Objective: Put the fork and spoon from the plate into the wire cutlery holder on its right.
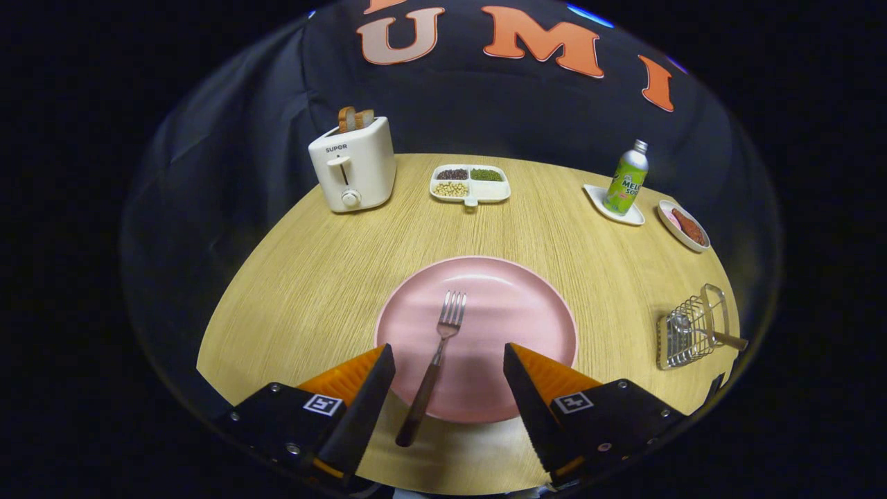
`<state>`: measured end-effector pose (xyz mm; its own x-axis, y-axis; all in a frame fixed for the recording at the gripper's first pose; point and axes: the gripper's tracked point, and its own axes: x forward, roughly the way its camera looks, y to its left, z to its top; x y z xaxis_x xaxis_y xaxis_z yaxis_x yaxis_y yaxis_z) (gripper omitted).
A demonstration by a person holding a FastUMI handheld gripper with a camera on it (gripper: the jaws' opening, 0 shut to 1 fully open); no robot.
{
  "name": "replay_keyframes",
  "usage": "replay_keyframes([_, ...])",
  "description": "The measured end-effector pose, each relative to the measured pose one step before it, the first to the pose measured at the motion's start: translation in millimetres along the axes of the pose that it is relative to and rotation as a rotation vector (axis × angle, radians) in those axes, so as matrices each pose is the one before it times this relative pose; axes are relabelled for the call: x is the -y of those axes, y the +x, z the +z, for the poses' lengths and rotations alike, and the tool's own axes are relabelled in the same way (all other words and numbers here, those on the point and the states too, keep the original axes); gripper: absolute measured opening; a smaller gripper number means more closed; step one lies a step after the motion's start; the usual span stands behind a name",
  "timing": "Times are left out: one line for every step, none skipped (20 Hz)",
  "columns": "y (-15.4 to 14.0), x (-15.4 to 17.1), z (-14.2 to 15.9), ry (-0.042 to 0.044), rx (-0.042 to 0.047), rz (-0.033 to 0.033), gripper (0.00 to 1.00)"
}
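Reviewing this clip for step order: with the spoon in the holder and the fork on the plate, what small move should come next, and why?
Probably ease the gripper down over the fork handle and close. Its fingers are open with the handle lying between them on the pink plate, and the spoon already lies in the wire cutlery holder.

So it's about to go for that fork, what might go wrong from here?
The gripper is open, its fingers either side of the fork. The fork lies flat on the smooth pink plate, so the fingers may skid on it or nudge the plate. The handle sticks out over the plate's near rim and could tip. The wire holder already has a spoon in it, leaving less room.
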<state>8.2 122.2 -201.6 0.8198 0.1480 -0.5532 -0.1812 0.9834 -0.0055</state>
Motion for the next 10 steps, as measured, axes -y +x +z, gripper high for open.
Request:
replay_keyframes([3.95,-0.80,-2.23,0.00478,-0.00116,-0.00589,0.88])
replay_keyframes([3.05,1.17,-3.32,0.00109,-0.00290,-0.00790,0.84])
replay_keyframes([3.40,-0.87,-4.67,-0.00202,-0.00822,-0.00827,0.76])
replay_keyframes([3.08,-1.00,-3.39,-0.00051,-0.00944,-0.00673,0.73])
replay_keyframes([2.24,-0.22,-3.57,-0.00036,-0.00888,-0.00488,0.68])
replay_keyframes([2.53,-0.25,-2.36,0.00021,-0.00758,-0.00608,0.62])
replay_keyframes([2.85,-1.52,-3.66,0.00167,-0.01048,-0.00510,0.57])
replay_keyframes([1.87,-0.67,-2.58,0.00421,-0.01008,-0.00124,0.52])
replay_keyframes([0.84,-0.88,-2.23,0.00527,-0.00743,-0.00026,0.46])
replay_keyframes([1.78,-0.46,-1.16,0.00108,-0.00796,-0.00246,0.44])
